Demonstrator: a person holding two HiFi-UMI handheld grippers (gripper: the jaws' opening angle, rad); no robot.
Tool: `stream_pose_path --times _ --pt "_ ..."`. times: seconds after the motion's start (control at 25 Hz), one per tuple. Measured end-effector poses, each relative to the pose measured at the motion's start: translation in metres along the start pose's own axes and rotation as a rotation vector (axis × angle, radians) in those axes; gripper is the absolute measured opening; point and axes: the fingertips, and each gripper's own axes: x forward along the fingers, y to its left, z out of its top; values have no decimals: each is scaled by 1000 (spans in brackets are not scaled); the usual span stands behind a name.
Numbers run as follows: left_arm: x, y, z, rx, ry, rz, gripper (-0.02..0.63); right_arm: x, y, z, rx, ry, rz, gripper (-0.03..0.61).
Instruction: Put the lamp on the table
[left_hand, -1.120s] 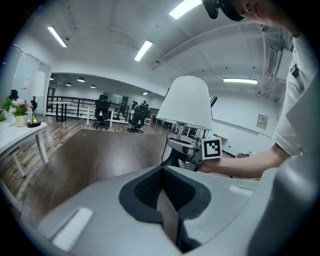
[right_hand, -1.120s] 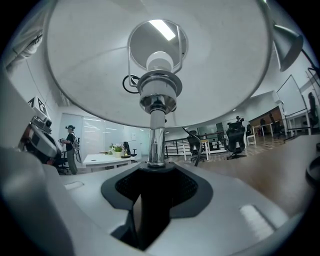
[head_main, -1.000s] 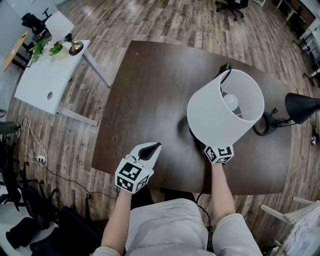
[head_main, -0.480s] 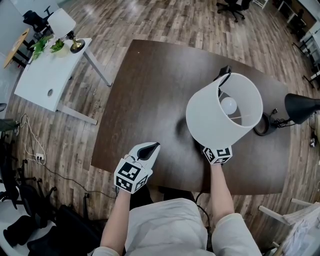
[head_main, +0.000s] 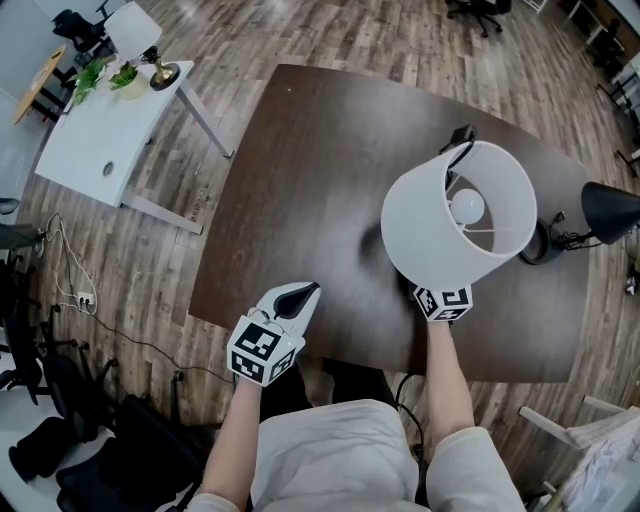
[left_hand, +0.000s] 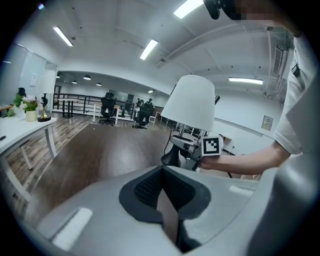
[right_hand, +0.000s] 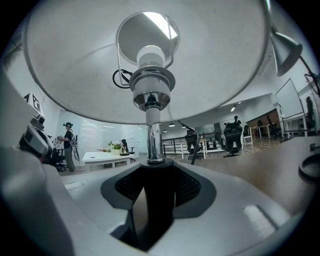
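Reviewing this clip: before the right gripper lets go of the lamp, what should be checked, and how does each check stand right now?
1. Lamp base resting on the table: cannot tell; it looks down, but contact is not clearly visible.
2. Stem upright: ok.
3. Right gripper hold: ok; the stem sits between its pads, though the jaws have just been opening.
4. Left gripper clear: ok; shut, empty, at the near table edge.
5. Room from the black desk lamp: ok; the two lamps stand apart.
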Motion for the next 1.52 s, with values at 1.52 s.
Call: stream_pose_path --times 1.52 --pt "-182 -91 26 152 -121 -150 0 -337 207 82 99 91 -500 79"
